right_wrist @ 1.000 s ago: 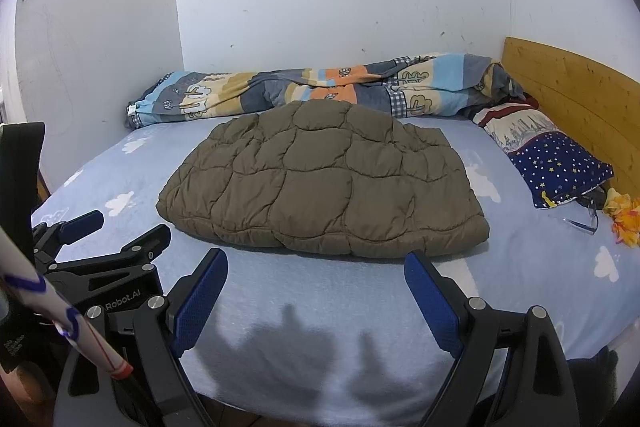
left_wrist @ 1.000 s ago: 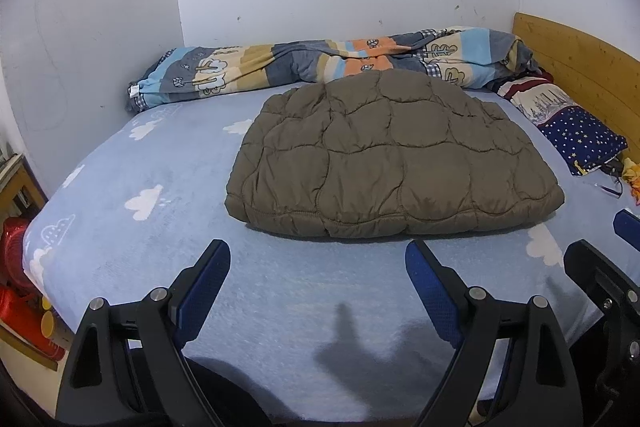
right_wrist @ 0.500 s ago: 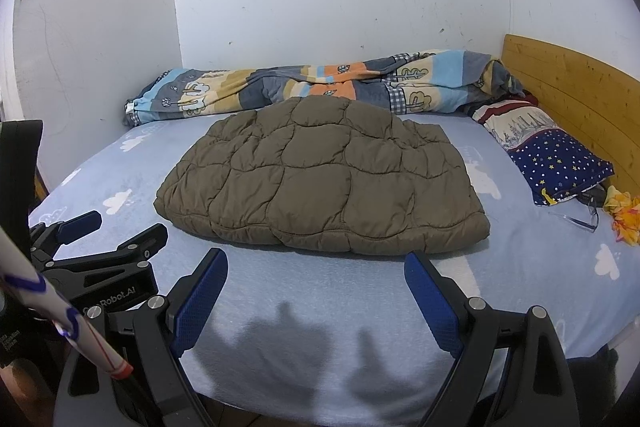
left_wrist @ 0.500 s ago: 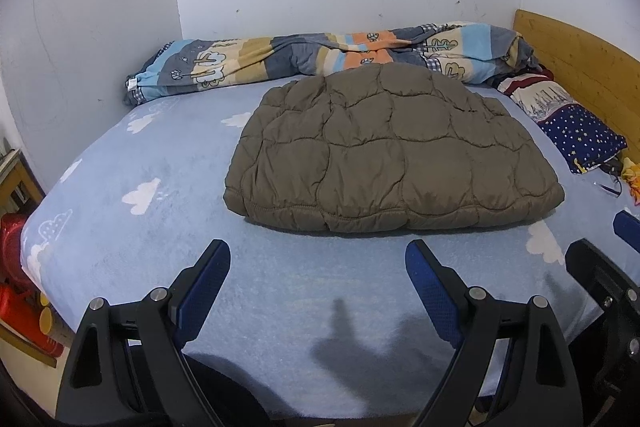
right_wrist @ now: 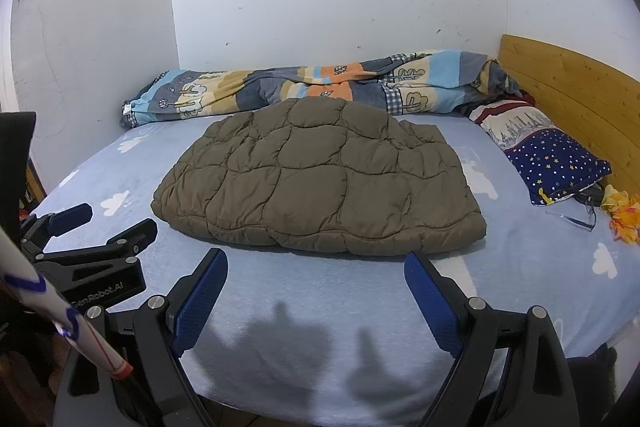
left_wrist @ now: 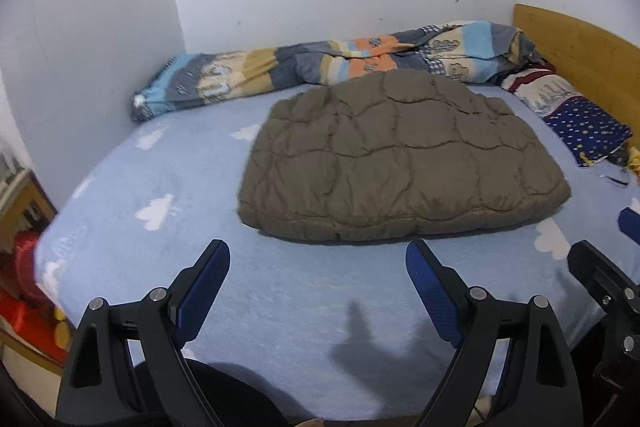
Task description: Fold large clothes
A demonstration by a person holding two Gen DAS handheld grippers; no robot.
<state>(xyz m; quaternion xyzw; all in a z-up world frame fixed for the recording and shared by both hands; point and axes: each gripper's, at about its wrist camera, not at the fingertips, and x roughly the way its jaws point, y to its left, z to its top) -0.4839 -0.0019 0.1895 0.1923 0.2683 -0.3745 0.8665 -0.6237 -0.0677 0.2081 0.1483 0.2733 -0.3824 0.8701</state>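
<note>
Olive quilted jacket [left_wrist: 400, 159] lies folded into a flat puffy bundle on the bed [left_wrist: 160, 187], roughly mid-mattress on the light blue cloud-print sheet. All places below are relative to the jacket.

Left gripper [left_wrist: 318, 267]: jaws spread wide, nothing between them, blue pads hang over bare sheet just short of the jacket's near edge, not touching it. Right gripper [right_wrist: 316, 275]: same, jaws wide, empty, over the sheet in front of the jacket's near edge, no contact.

From the right wrist view the left gripper sits off to the jacket's near-left side, also apart from the fabric. From the left wrist view part of the right gripper shows at the near-right.

Behind the jacket, along the wall: rolled striped blanket [right_wrist: 320, 87], its middle just behind the jacket's far edge. Right of the jacket: star-print pillow [right_wrist: 556, 163] against the wooden headboard [right_wrist: 568, 83]. Further right and nearer: glasses [right_wrist: 580, 217] and a yellow-orange flower thing [right_wrist: 624, 215] on the sheet. Gripper shadows fall on the sheet in front of the jacket.
</note>
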